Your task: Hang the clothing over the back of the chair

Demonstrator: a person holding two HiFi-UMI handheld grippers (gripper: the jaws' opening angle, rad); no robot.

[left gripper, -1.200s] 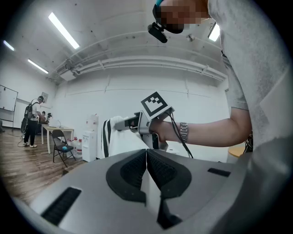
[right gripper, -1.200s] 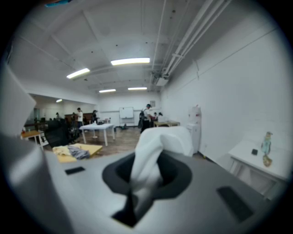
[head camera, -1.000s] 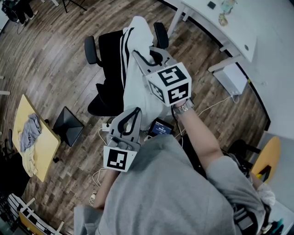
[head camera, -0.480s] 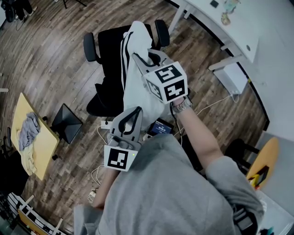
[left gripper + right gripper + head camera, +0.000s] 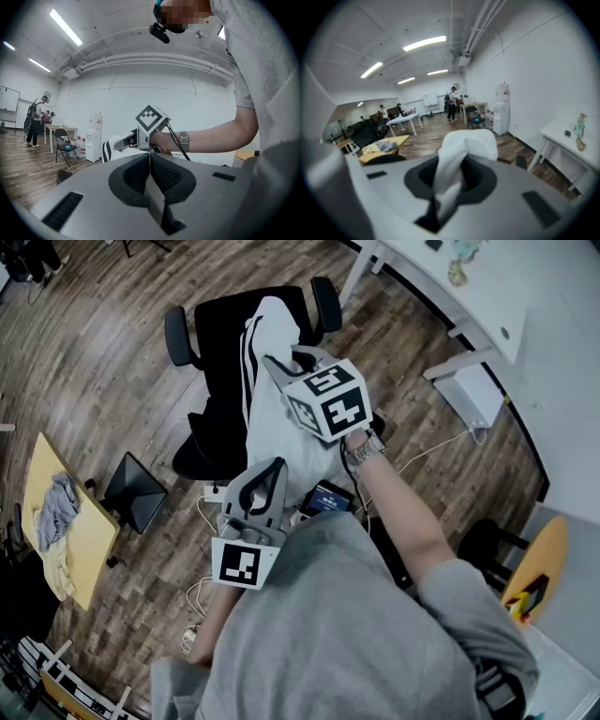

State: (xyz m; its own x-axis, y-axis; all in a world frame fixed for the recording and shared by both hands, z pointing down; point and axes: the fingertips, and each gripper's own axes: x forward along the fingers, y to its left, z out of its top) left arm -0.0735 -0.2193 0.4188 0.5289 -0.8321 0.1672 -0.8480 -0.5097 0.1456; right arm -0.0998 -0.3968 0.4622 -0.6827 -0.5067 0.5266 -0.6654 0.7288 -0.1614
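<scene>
Clamps a fold of the garment (image 5: 274, 432) in the right hand-held gripper (image 5: 279, 367), white cloth bunched between the jaws and bulging out past the tips. Holds that fold above the chair (image 5: 217, 352), over its right half, with the rest of the white, black-striped cloth trailing down the near side toward the floor. Runs far to near, long axis roughly in line with the reaching right arm. Leaves the chair directly beneath the gripper and a little to its left. Looks draped along the black frame already, though cannot tell from above which black part is the top of the back, nor whether the cloth rests on it or only hangs in front.

Rests the left hand-held gripper (image 5: 272, 470) near the body, jaws pressed together on nothing, pointing toward the near end of the cloth but apart from it. Puts the right hand far nearer the top of the cloth. Probably calls for lowering that fold until it straddles the back, then letting go.

Shows no container close by. Has only a yellow table (image 5: 89, 540) at the left, well apart, with a heap of other clothes (image 5: 58, 502) on it.
</scene>
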